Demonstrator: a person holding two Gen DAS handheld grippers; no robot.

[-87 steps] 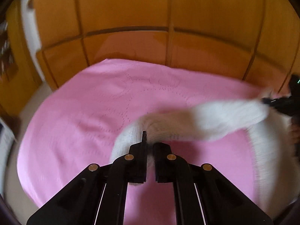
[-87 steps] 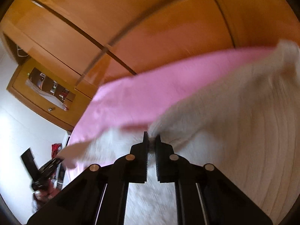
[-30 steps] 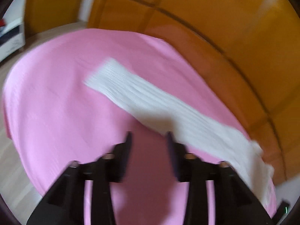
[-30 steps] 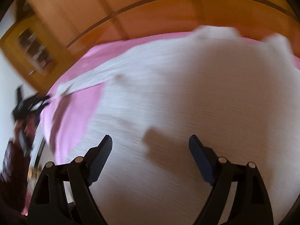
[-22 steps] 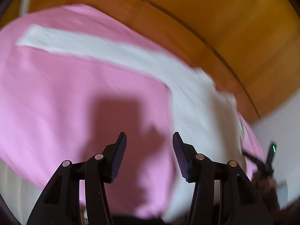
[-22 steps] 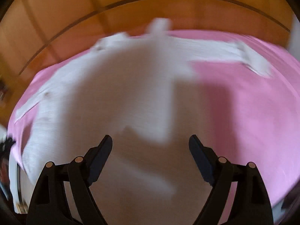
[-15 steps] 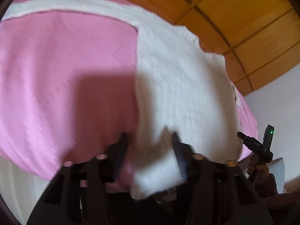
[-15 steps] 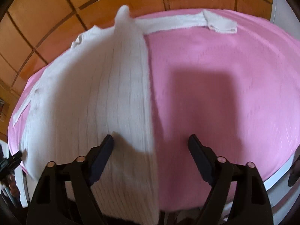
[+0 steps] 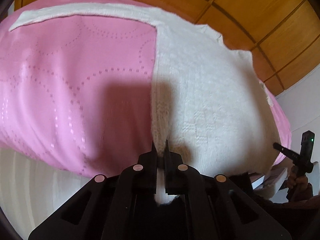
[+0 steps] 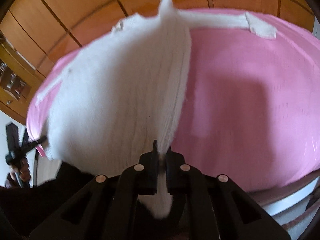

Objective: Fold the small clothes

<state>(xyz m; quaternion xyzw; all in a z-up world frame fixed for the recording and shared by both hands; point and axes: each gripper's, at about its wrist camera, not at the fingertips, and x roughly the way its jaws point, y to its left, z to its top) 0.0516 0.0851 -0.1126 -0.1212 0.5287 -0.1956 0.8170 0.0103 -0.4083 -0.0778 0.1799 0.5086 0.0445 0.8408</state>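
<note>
A white knitted sweater (image 9: 210, 92) lies spread on a pink bedspread (image 9: 70, 76), one sleeve (image 9: 80, 14) stretched out to the far left. My left gripper (image 9: 160, 150) is shut on the sweater's near hem at its left corner. In the right wrist view the sweater (image 10: 124, 84) fills the left half, its other sleeve (image 10: 230, 23) reaching to the far right with the cuff folded. My right gripper (image 10: 161, 150) is shut on the hem at the right corner, lifting it off the bedspread (image 10: 250, 100).
A wooden panelled wardrobe (image 9: 270, 20) stands behind the bed and shows in the right wrist view (image 10: 70, 14) too. The bed's near edge drops to a white base (image 9: 40, 180). The other gripper shows at the frame edges (image 9: 300, 156) (image 10: 18, 146).
Both grippers were open above the laid-out sweater half a second ago. Both have since come down to the near hem and shut on it, one at each corner.
</note>
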